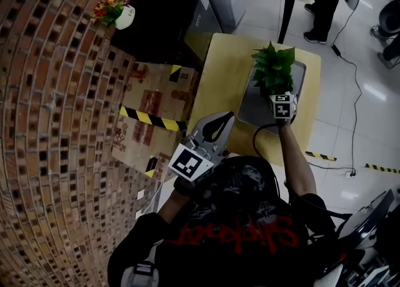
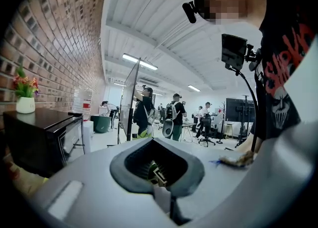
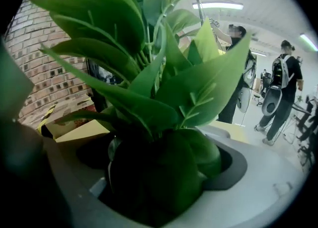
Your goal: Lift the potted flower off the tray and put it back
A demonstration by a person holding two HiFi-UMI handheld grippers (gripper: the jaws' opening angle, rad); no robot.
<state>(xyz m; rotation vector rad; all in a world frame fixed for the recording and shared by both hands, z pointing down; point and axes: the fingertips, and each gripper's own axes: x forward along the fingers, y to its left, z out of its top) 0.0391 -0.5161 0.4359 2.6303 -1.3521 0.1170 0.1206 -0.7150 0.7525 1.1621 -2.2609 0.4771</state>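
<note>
The potted flower (image 1: 273, 67) is a bushy green plant standing over the grey tray (image 1: 255, 109) on the yellow table (image 1: 219, 73). My right gripper (image 1: 279, 93) reaches into it from the near side, its marker cube just below the leaves. In the right gripper view the leaves (image 3: 149, 88) fill the frame, and the right gripper (image 3: 159, 172) is shut around the plant's base. The pot is hidden, so I cannot tell whether it rests on the tray. My left gripper (image 1: 215, 128) is held back near the person's chest, shut and empty (image 2: 164, 172).
A brick wall runs along the left. A black cabinet (image 1: 162, 17) carries a small white pot of red flowers (image 1: 112, 9). Cardboard boxes with hazard tape (image 1: 156, 114) stand beside the table. A person (image 1: 325, 1) stands beyond it, and a cable (image 1: 353, 92) crosses the floor.
</note>
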